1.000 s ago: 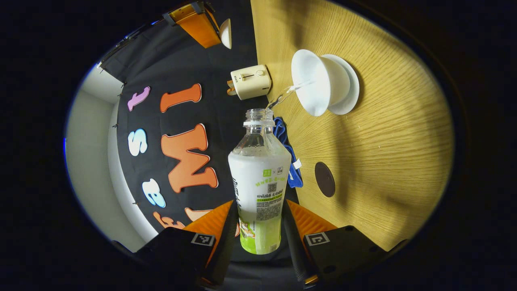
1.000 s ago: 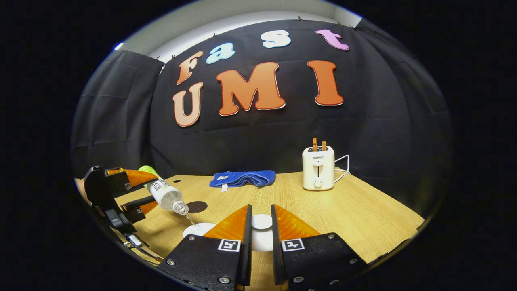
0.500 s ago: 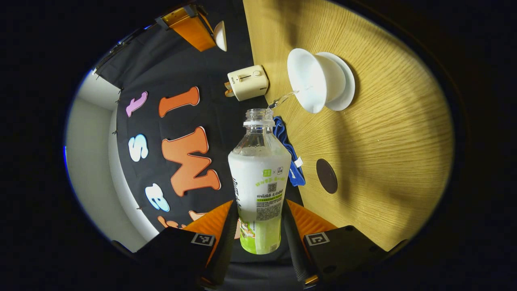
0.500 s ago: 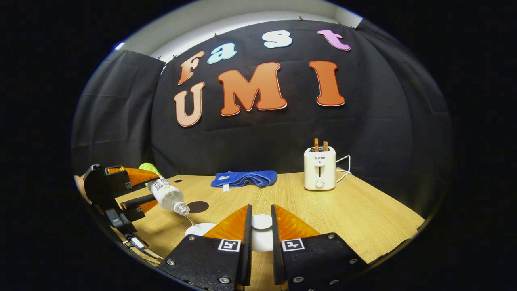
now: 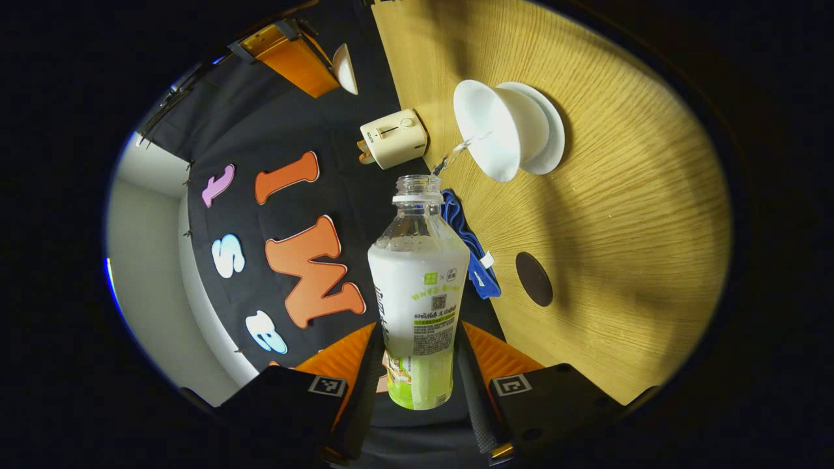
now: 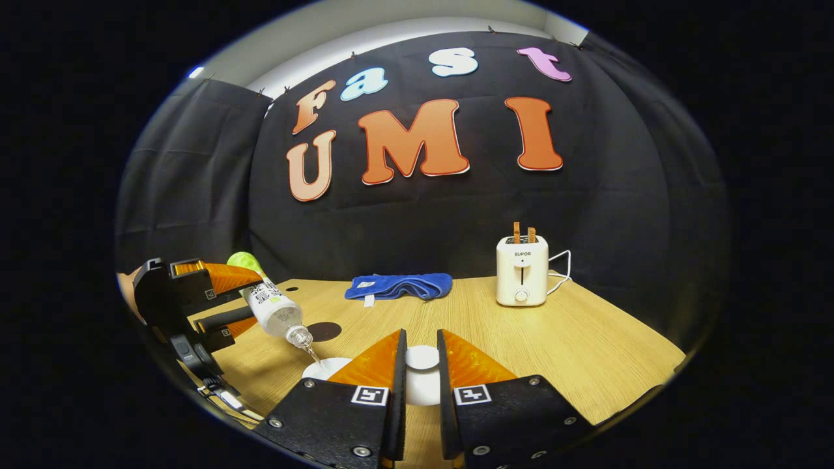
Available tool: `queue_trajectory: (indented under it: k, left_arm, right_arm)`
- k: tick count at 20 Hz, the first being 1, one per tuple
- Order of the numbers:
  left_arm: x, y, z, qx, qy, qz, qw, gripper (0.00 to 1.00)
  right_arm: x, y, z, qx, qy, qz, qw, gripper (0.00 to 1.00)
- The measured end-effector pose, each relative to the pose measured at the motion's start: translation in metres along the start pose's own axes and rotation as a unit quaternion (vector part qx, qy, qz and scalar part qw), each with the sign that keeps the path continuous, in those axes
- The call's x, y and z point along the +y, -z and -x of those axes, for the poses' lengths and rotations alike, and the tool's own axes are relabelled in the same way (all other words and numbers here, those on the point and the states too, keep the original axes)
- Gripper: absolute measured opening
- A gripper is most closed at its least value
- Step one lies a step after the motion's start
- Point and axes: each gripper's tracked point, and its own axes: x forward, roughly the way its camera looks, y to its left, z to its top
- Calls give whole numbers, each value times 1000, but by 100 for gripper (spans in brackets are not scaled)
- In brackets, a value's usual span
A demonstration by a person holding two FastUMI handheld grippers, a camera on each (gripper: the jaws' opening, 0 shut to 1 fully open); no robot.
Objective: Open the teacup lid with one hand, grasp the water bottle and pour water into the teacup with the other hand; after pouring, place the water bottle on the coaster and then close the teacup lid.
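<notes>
Bottle [image 5: 417,286] tilted further — left tool [image 5: 417,365] clamps it, right tool [image 6: 420,365] clamps lid [image 6: 422,357].

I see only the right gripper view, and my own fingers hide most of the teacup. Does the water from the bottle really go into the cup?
Observer: Yes. In the left gripper view the stream from the water bottle lands inside the open mouth of the teacup.
Operator: Does the cup stand directly on the table?
Observer: No, it stands on a white saucer.
Operator: How does the left gripper hold the bottle?
Observer: Its fingers press both sides of the lower, labelled part; the clear neck is free.
</notes>
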Motion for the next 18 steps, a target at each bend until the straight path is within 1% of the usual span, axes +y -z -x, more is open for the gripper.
queue_trajectory:
  k: [2, 3, 4, 8, 9, 10, 11, 12, 13, 14, 15, 18]
  left_arm:
    - [4, 0, 0, 0, -5, -11, 1000, 64]
    - [6, 0, -2, 0, -7, -16, 1000, 66]
    - [9, 1, 0, 0, -8, -20, 1000, 64]
    - [12, 2, 0, 1, -11, -37, 999, 64]
    - [14, 1, 0, 0, -11, -41, 999, 66]
    - [15, 2, 0, 0, -12, -46, 999, 64]
    - [16, 3, 1, 0, -13, -51, 999, 66]
    - [17, 2, 1, -1, -14, -56, 998, 64]
    - [19, 1, 2, -1, -16, -61, 998, 66]
    - [19, 0, 2, -3, -15, -63, 998, 64]
    - [19, 0, 1, -5, -12, -64, 998, 66]
    - [22, -3, 0, -8, -15, -75, 997, 64]
  right_arm:
    - [0, 0, 1, 0, -1, 1, 1000, 23]
    - [0, 0, 0, 0, -1, 1, 1000, 23]
    - [0, 0, 0, 0, -1, 1, 1000, 22]
    - [-1, 0, 0, 1, 1, 2, 1000, 23]
    - [-1, 0, 1, 2, 0, 3, 1000, 23]
    - [-1, 0, 1, 1, 0, 4, 1000, 23]
    - [0, -1, 1, 1, -2, 5, 1000, 23]
    - [0, 0, 1, 1, -2, 6, 1000, 22]
    - [0, 0, 1, 1, -2, 7, 1000, 23]
    - [0, 0, 0, 2, -2, 8, 1000, 22]
    - [1, 0, 1, 3, -2, 8, 1000, 22]
    - [1, 0, 1, 3, -3, 10, 1000, 22]
